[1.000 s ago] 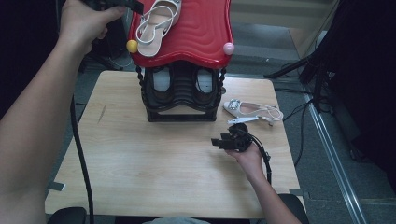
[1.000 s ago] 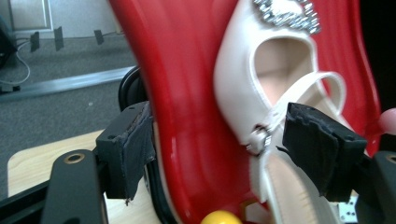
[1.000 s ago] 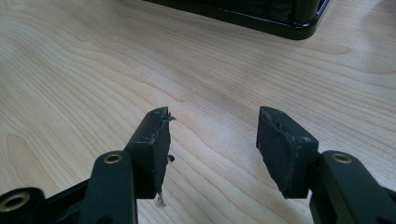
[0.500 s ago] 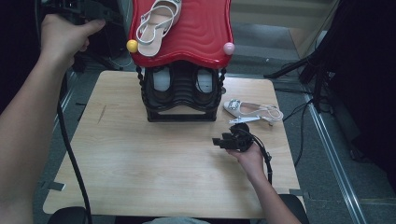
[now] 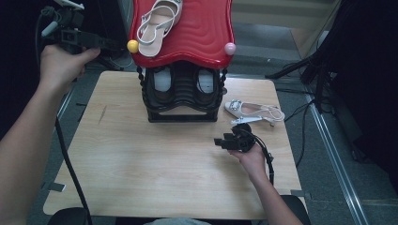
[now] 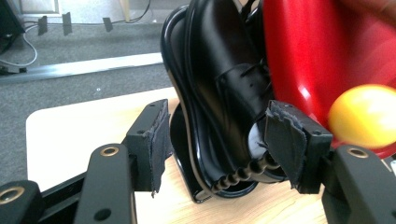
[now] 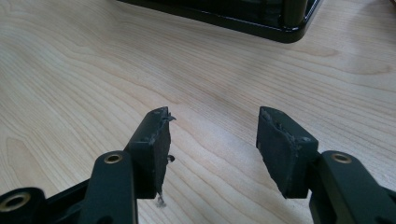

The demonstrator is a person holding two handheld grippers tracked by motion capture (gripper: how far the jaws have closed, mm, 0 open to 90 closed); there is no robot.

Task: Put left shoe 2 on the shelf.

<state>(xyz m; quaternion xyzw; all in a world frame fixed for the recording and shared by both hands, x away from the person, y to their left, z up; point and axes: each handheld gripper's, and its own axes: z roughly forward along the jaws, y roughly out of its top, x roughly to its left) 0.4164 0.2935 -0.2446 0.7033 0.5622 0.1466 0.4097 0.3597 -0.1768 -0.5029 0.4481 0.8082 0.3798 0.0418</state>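
Landmark: black two-tier plastic shoe rack (image 5: 182, 96) with a glossy red wavy top shelf (image 5: 197, 33), stood at the far middle of the pale wooden table (image 5: 141, 164).
Left gripper (image 5: 101, 43): held raised off the rack's left side, beside the yellow ball knob (image 5: 133, 46) at the shelf corner; jaws apart, nothing between the pads (image 6: 159, 140).
Left gripper view: jaws aimed at the rack's side frame, with a black leather lace-up shoe (image 6: 224, 88) seen on the lower tier; judged a pull-back or hover, not a grasp.
Top shelf load: white strappy sandal (image 5: 157, 21) laid on the shelf's left half, toe toward the yellow knob; judged already stored.
Lower tier: black shoes tucked in, pale insoles showing.
Pink ball knob (image 5: 230, 48): marks the shelf's right front corner.
Right gripper (image 5: 223, 142): rested low on the table in front of and right of the rack, jaws apart and empty, pointed left across bare wood.
Task thing: second white strappy sandal (image 5: 253, 111) lying on the table just right of the rack, near the right gripper; judged next for pick-up.
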